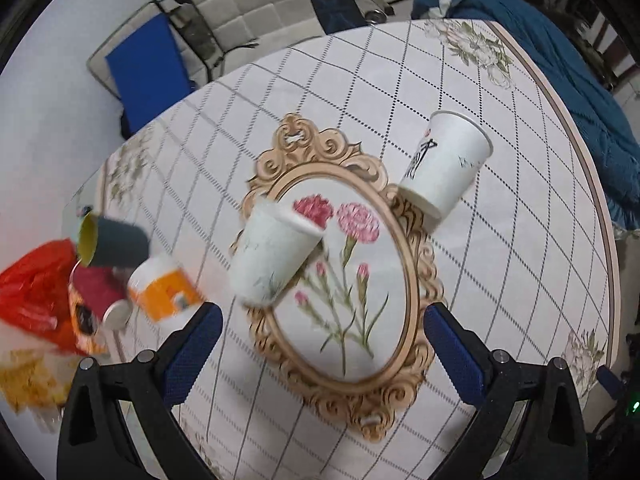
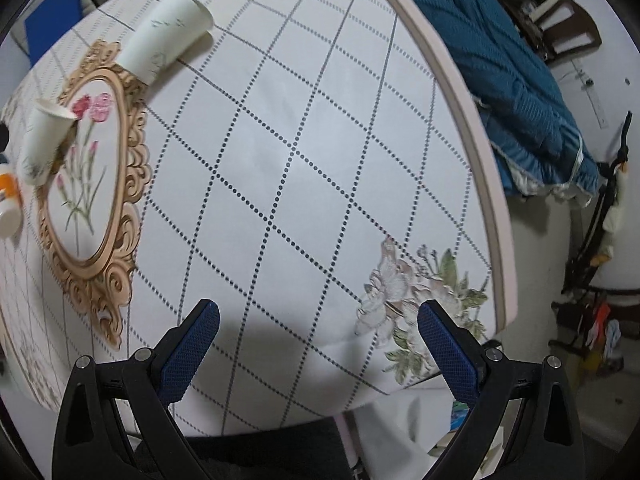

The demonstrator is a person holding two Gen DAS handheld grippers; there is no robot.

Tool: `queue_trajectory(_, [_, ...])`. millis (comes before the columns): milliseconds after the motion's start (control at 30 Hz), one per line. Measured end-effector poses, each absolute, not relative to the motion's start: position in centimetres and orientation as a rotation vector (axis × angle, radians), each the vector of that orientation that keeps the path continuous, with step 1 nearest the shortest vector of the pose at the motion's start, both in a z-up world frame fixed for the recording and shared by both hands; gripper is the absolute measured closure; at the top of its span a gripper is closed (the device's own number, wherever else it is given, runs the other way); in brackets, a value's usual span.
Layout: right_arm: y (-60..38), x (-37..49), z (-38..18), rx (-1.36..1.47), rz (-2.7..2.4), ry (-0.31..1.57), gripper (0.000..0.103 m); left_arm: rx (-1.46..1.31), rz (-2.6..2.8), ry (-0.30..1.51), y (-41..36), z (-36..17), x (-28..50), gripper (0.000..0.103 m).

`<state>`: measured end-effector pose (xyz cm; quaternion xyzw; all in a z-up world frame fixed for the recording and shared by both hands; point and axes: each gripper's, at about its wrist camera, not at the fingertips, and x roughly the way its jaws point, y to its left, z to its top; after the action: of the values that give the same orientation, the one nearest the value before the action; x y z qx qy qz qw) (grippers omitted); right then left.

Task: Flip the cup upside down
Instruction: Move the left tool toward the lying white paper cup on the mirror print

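Note:
Two white paper cups stand on the table. The near cup stands rim up on the left edge of the printed flower oval, just ahead of my left gripper, which is open and empty. The far cup has a black and red print and stands at the oval's upper right. In the right wrist view the near cup and the far cup are at the far left. My right gripper is open and empty above the near table edge.
A dark mug with yellow inside, an orange and white container, a red packet and snacks crowd the left side. The tablecloth has a grid print. A blue blanket lies beyond the right edge.

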<state>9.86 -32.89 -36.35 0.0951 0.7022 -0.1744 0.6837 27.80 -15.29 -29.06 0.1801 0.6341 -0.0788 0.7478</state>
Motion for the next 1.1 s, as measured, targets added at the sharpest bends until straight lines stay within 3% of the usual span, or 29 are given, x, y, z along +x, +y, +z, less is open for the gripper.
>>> queue_trajectory(533, [-33.8, 17.1, -40.0, 0.27, -0.39, 1.621, 0.002, 0.518, -0.394, 1.435, -21.9, -32.9, 34.1, 0.0])
queue_trajectory(1100, [-35.8, 20.1, -41.6, 0.223, -0.413, 1.673, 0.002, 0.797, -0.586, 1.529, -29.1, -40.8, 36.7, 0.001])
